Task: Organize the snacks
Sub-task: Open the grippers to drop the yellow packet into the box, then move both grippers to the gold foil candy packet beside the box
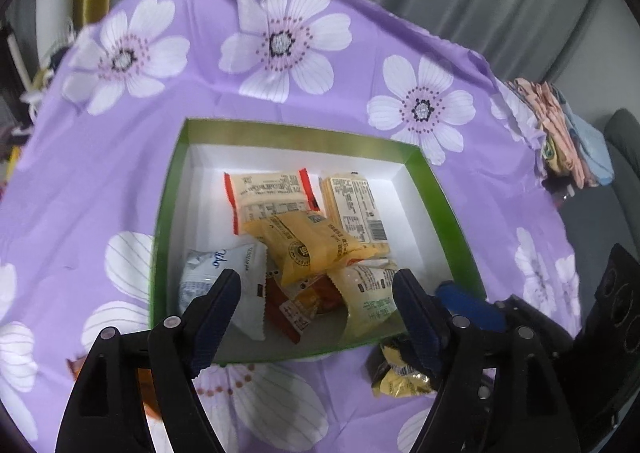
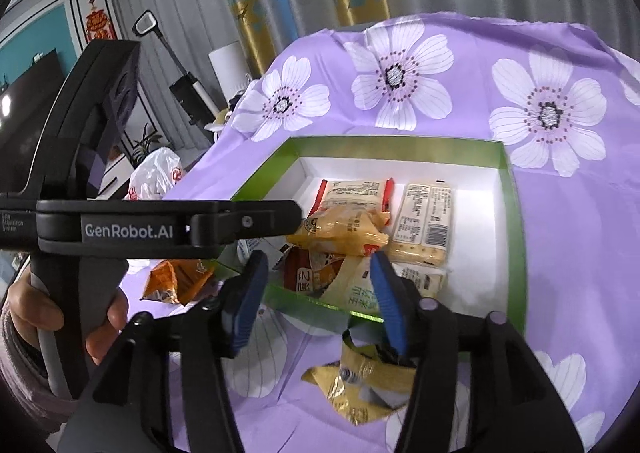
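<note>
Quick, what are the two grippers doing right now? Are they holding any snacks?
Left gripper: open, holding nothing, over the green box.
Right gripper: open, holding nothing, above a gold snack packet.

Occlusions, both wrist views

Orange packet (image 1: 76,367) lower left mostly behind left gripper (image 1: 316,293); gold packet (image 2: 360,385) partly behind right gripper (image 2: 316,285) finger; wrapper print unreadable.

Purple floral tablecloth (image 1: 320,101); gold-patterned curtains (image 2: 240,1); white plastic bag (image 2: 158,173); folded cloths (image 1: 568,133).
</note>
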